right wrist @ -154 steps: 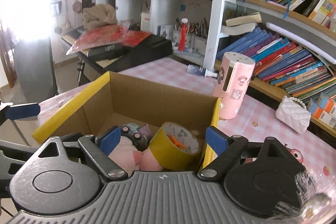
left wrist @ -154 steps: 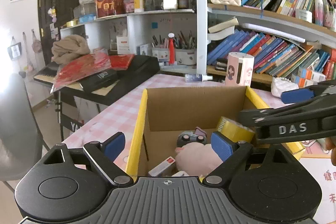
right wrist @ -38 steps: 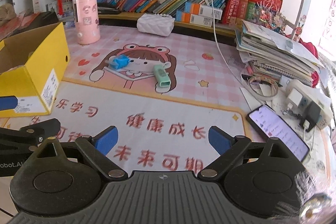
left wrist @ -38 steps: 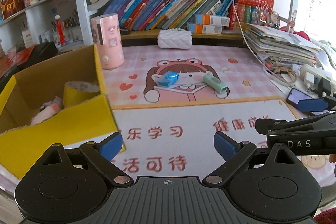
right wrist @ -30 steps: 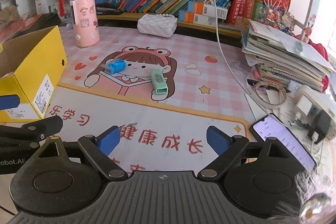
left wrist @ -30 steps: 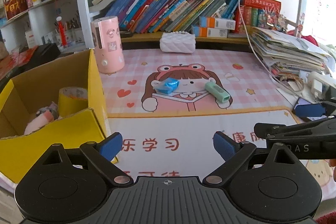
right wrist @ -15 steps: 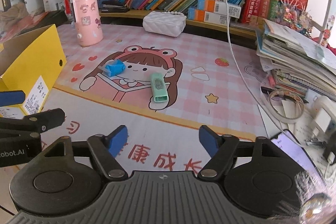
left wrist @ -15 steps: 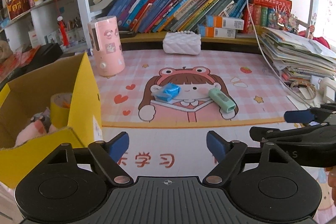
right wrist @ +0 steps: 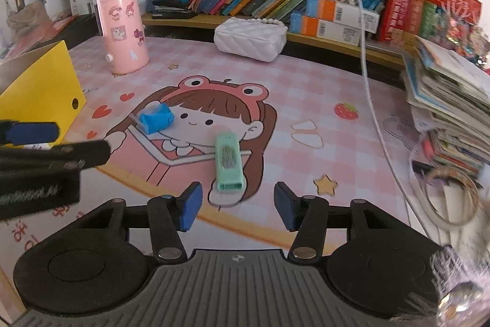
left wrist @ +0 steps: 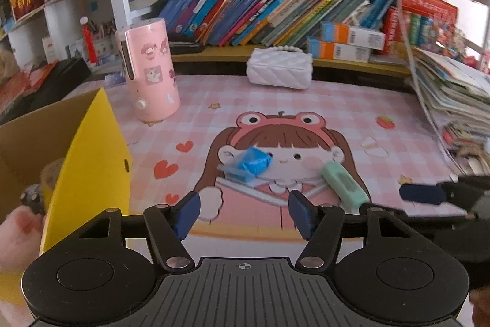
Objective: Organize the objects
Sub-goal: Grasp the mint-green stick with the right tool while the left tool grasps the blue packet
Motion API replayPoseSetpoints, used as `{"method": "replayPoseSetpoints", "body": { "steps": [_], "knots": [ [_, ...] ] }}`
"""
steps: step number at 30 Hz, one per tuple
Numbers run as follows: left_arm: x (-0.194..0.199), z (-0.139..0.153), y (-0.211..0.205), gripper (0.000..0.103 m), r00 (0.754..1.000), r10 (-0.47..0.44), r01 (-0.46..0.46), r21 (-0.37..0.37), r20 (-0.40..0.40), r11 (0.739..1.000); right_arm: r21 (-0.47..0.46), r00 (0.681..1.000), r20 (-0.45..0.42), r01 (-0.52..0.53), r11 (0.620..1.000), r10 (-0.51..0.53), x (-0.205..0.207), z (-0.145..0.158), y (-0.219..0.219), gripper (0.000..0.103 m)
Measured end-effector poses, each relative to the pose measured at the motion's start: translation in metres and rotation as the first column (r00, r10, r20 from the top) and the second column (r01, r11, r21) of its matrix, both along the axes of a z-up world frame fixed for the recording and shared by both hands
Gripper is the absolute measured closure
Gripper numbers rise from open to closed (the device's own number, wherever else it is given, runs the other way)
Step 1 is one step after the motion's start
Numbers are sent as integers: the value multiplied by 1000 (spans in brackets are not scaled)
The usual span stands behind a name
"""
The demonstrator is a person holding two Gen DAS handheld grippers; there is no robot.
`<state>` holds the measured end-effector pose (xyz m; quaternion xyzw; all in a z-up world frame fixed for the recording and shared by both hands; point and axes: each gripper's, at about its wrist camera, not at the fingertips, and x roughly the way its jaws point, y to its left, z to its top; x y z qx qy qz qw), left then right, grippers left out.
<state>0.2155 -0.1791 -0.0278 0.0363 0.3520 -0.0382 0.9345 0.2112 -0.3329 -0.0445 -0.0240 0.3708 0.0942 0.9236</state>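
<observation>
Pink checked desk mat (left wrist: 306, 100) carries two loose items: one blue packet (left wrist: 252, 163) and one mint-green case (right wrist: 229, 163).

Left gripper (left wrist: 244, 212): jaws about half open and just been closing, with nothing between the two blue pads. The blue packet lies ahead of the jaws, slightly left of their centre line and clear of both pads. The mint-green case lies ahead and to the right, just beyond the right pad.

Right gripper (right wrist: 238, 209): jaws partly open, narrower than the left pair, and just been closing, with nothing gripped. The mint-green case lies directly ahead of the gap, its near end just short of the two pads and not touching either. The blue packet lies farther ahead and to the left.

One yellow cardboard box (left wrist: 92, 161) stands open to the left of both grippers; one roll of tape (left wrist: 52, 176) and one pink soft toy (left wrist: 18, 232) show inside it. Beyond the jaws stand one pink canister (left wrist: 150, 72) and one white quilted purse (right wrist: 249, 37), well apart. One stack of papers (right wrist: 447, 94) lies at the right.
</observation>
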Motion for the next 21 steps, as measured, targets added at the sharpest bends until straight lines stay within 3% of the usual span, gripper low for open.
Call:
{"method": "replayPoseSetpoints", "body": {
  "steps": [6,18,21],
  "knots": [
    [44,-15,-2,40,998,51,-52,-26,-36,998,15,1000,-13,-23,1000,24,27,-10,1,57],
    [101,-49,-18,40,995,62,-60,26,-82,998,31,998,-53,-45,999,46,50,-27,4,58],
    [103,-55,-19,47,996,50,-45,59,-80,997,36,996,-65,-51,998,53,52,-29,5,62]
  ]
}}
